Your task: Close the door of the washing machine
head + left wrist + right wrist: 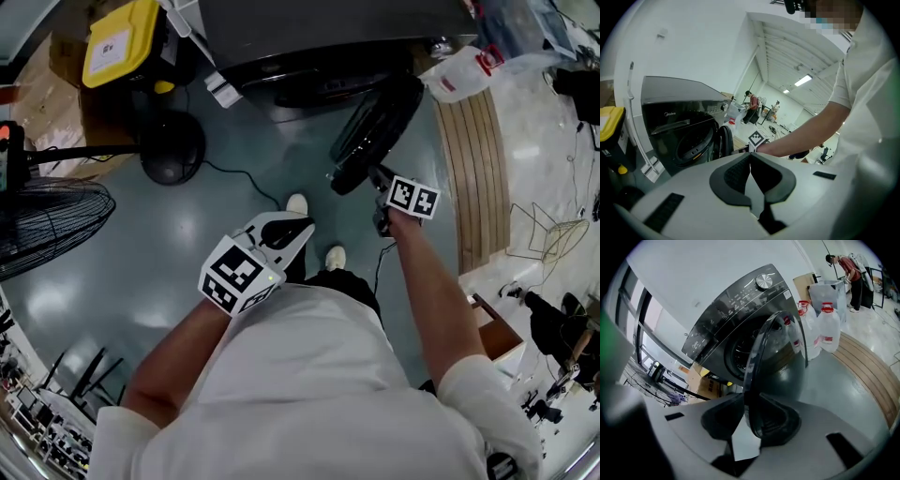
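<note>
The dark washing machine (319, 28) stands at the top of the head view, its round door (375, 127) swung out toward me. My right gripper (373, 176) reaches to the door's outer edge. In the right gripper view the door's glossy rim (773, 348) runs up from between the two pads, and the right gripper (750, 401) is shut on it, with the drum opening (740, 350) behind. My left gripper (305, 230) hangs lower, near my feet and away from the machine. In its own view the left gripper (750, 157) is shut with nothing between its pads, facing the machine (675, 122).
A yellow-lidded box (122, 42) and a black round stand base (172, 147) sit left of the machine, with a floor fan (47, 220) further left. Water jugs (822, 329) stand right of the machine beside a slatted wooden strip (478, 169). A person (848, 273) stands in the distance.
</note>
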Motion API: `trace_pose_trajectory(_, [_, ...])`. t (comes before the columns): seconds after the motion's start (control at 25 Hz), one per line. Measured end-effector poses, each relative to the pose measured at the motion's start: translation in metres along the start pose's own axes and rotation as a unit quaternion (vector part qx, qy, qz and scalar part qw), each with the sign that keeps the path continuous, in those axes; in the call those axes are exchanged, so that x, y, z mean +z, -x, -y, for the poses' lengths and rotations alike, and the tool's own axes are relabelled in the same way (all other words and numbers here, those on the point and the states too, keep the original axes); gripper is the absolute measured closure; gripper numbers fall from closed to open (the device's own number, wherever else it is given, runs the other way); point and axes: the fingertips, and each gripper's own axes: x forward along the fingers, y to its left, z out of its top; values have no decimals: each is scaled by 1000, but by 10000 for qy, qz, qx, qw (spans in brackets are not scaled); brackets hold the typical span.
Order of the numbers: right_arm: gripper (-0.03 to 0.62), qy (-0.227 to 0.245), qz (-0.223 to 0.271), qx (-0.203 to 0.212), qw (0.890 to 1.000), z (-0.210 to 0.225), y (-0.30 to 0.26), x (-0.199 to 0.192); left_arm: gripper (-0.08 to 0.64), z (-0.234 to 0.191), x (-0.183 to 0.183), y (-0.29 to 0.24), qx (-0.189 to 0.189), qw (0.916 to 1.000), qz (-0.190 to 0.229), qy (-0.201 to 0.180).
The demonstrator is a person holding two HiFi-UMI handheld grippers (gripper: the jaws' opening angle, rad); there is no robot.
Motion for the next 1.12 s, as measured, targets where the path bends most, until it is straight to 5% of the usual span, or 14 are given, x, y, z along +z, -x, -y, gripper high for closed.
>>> trace_pose_trajectory(1.12, [499,-757,409,151,9962,-100,-116,72,541,-67,-8,34,376,9985,122,385])
